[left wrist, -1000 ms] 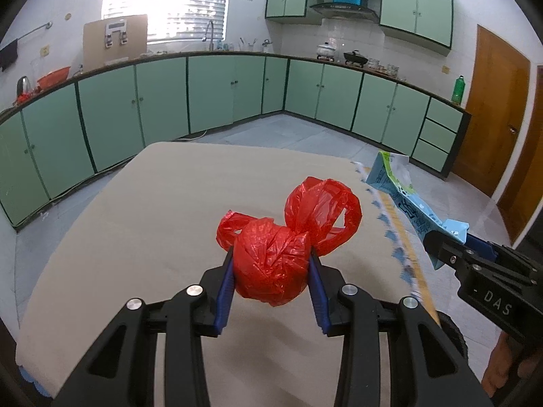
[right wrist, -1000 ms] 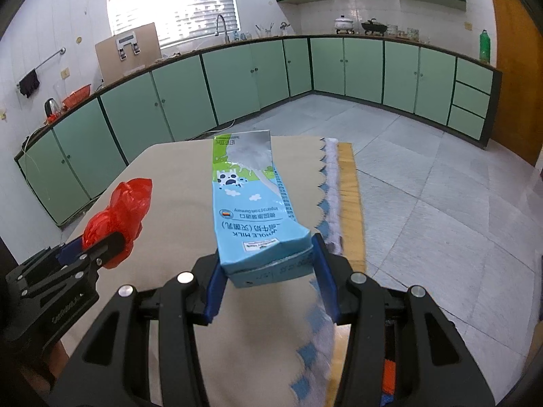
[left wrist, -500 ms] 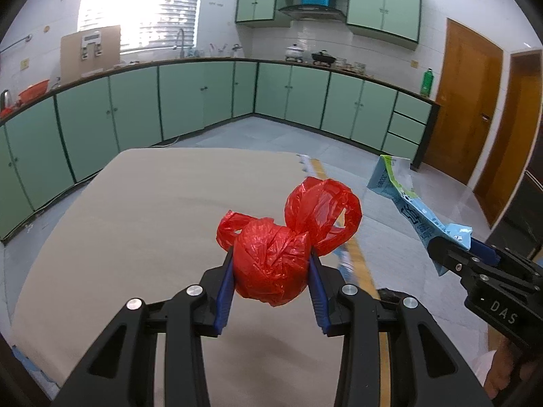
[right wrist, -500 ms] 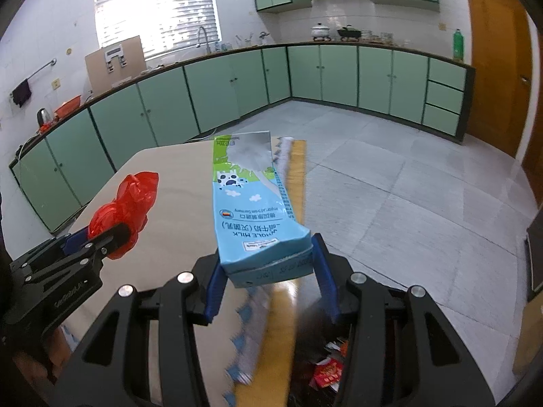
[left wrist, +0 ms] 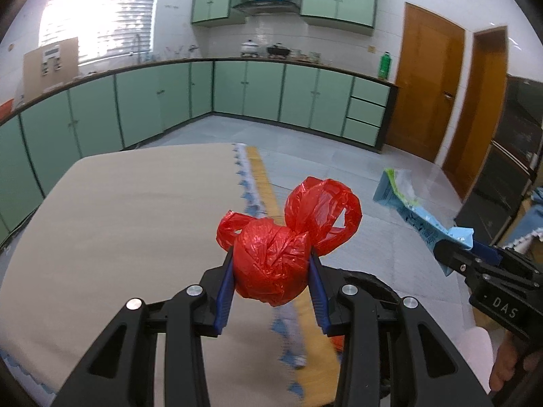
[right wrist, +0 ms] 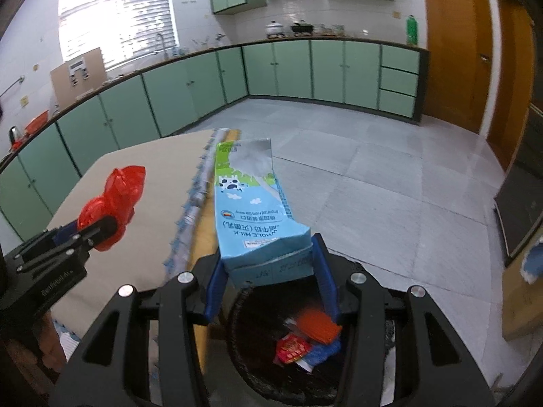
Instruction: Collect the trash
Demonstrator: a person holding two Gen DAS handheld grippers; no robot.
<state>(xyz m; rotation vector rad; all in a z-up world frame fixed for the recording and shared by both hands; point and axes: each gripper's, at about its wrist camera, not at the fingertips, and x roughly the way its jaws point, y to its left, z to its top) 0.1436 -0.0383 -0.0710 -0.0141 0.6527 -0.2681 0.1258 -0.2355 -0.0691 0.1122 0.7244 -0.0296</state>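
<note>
My left gripper (left wrist: 271, 271) is shut on a crumpled red plastic bag (left wrist: 281, 247) and holds it over the table's right edge. It also shows in the right wrist view (right wrist: 101, 227), with the red bag (right wrist: 115, 200) at the left. My right gripper (right wrist: 268, 271) is shut on a blue and green milk carton (right wrist: 253, 210) and holds it above a black trash bin (right wrist: 258, 349) on the floor. The carton (left wrist: 417, 213) and the right gripper (left wrist: 475, 264) show at the right of the left wrist view.
The table (left wrist: 118, 224) has a beige cloth with a blue scalloped and yellow edge (left wrist: 261, 183). The bin holds red, orange and blue wrappers (right wrist: 305, 342). Green cabinets (right wrist: 305, 71) line the walls, wooden doors (left wrist: 424, 81) stand at the right, and grey tile floor (right wrist: 390, 186) lies beyond.
Both grippers have swung right, off the table toward the floor beside it. The trash bin has come into view under the right gripper. Both still hold their items.
</note>
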